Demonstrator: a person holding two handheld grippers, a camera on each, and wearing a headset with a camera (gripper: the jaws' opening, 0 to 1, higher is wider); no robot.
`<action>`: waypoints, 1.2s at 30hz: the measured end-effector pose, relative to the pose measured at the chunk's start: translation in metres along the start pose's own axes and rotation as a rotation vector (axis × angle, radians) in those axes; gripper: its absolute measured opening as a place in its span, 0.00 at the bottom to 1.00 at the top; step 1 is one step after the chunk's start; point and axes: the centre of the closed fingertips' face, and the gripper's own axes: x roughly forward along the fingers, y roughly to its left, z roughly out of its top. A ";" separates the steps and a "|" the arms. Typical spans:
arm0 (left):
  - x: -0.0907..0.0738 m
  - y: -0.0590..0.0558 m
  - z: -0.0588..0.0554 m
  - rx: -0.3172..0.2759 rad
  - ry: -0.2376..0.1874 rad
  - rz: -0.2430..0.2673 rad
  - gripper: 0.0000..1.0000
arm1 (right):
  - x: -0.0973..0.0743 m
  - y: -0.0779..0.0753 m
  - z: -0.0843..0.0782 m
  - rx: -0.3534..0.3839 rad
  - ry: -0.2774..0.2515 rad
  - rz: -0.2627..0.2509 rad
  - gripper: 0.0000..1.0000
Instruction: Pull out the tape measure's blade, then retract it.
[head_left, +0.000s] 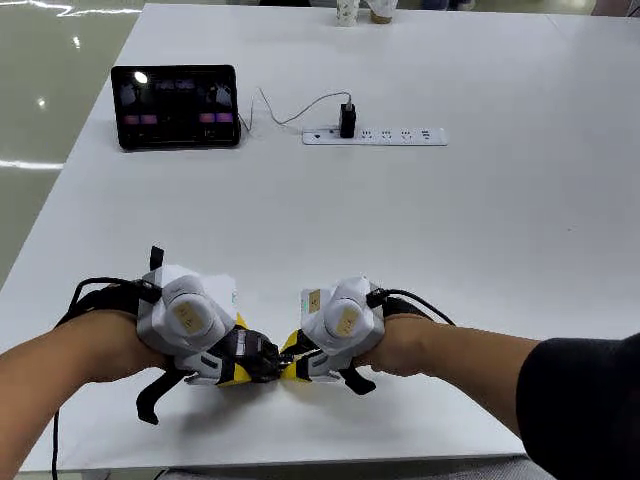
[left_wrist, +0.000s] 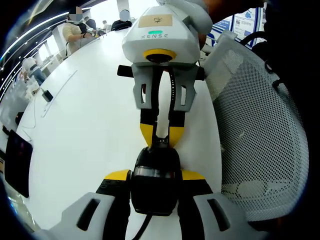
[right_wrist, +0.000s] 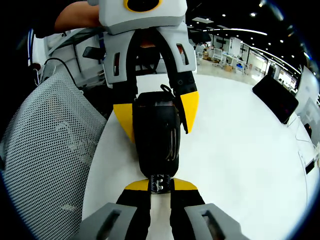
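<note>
A black tape measure (head_left: 256, 353) lies at the near edge of the white table (head_left: 460, 250), between both grippers. My left gripper (head_left: 243, 362) is shut on its case (left_wrist: 155, 182), yellow tips on either side. My right gripper (head_left: 290, 357) faces it nose to nose and is shut on the blade's end tab (right_wrist: 159, 181), which sticks out only a little from the case (right_wrist: 156, 135). In the left gripper view the right gripper (left_wrist: 161, 134) pinches the tab just above the case. The left gripper (right_wrist: 156, 117) clasps the case from the top of the right gripper view.
A dark tablet (head_left: 176, 105) stands at the far left. A white power strip (head_left: 375, 135) with a black plug (head_left: 347, 118) and its cable lies mid-table. Cups (head_left: 348, 12) sit at the far edge. A grey mesh chair (left_wrist: 255, 125) is close behind the near edge.
</note>
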 end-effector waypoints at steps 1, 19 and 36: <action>0.000 0.000 0.000 -0.004 -0.005 0.000 0.30 | -0.001 0.000 0.000 -0.002 0.001 0.001 0.10; 0.000 0.000 0.000 -0.012 -0.011 0.003 0.30 | -0.012 0.001 -0.016 0.025 0.030 0.021 0.11; 0.001 0.000 -0.001 -0.010 0.000 0.007 0.30 | -0.021 0.000 -0.025 0.013 0.034 0.001 0.11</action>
